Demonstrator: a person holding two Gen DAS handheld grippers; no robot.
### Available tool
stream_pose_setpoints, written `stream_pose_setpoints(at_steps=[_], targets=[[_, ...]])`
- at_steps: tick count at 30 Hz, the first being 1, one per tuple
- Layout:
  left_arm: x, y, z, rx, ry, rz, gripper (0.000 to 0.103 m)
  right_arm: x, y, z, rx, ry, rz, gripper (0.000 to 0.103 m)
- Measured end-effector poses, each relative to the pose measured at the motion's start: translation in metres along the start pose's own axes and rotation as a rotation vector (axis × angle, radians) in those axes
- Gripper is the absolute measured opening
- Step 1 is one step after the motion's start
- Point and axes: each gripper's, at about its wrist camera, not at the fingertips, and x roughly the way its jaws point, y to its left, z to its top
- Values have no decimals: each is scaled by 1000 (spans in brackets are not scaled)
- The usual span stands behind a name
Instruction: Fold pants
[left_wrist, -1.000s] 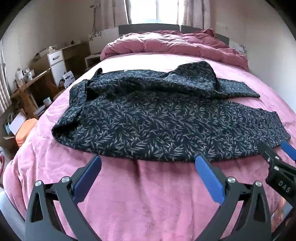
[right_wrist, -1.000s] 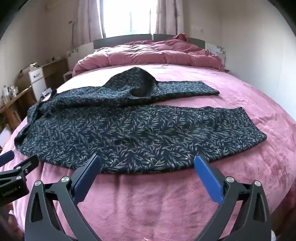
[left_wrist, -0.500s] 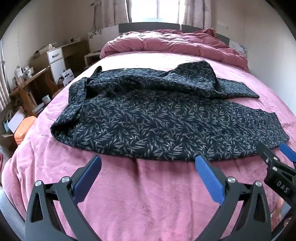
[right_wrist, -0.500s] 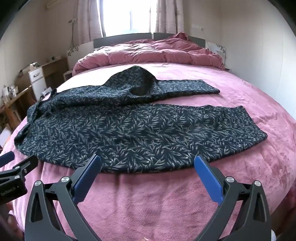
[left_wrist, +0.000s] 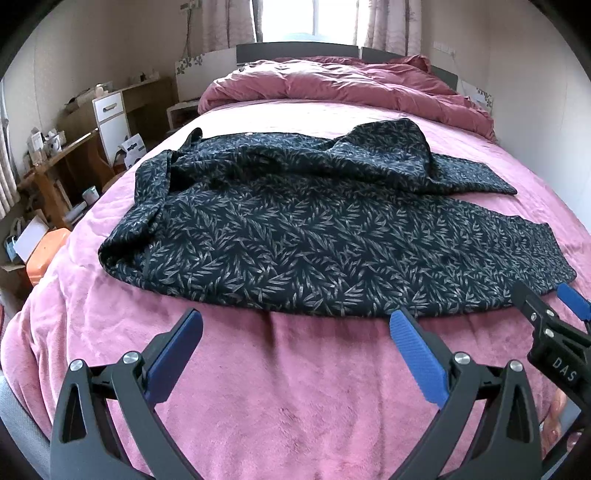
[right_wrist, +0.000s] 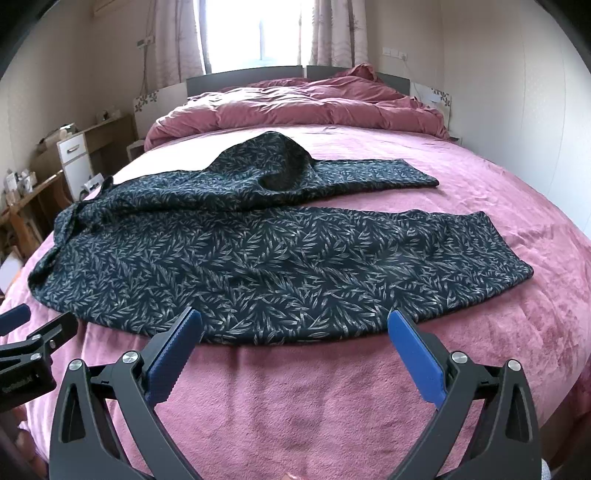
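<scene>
Bare pink blanket (left_wrist: 295, 387) fills the lower middle of both views, open between each gripper's spread fingers and the pants (right_wrist: 280, 258) edge. The right gripper (left_wrist: 546, 314) crowds the left view's lower right; a heaped duvet (right_wrist: 295, 110) blocks the upper centre.

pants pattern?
Dark navy pants with a pale grey leaf print; clearest in the right wrist view.

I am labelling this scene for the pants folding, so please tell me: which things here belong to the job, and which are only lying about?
For the job:
- pants, spread on the pink bed cover
- left gripper, open
- right gripper, open

Lying about:
- bunched duvet
- white drawer cabinet
- orange box
</scene>
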Motion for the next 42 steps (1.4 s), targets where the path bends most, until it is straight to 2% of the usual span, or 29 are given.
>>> stream_pose_setpoints(at_steps=[28,33,35,40,42], targets=[[7,5,-1,-18,21,-10,101,-1,-1,1,-1,0,4,100],[12,8,0,-19,47,-23,101,0,-7,3,33,-2,13,100],[14,11,0,-28,61,-45,101,0,-12,3,56,-3,21,100],[26,30,-4,-126,129,-199,101,4,-25,5,90,6,4,100],[30,40,-7,-171,133,-212,101,8,-31,5,94,5,10,100]])
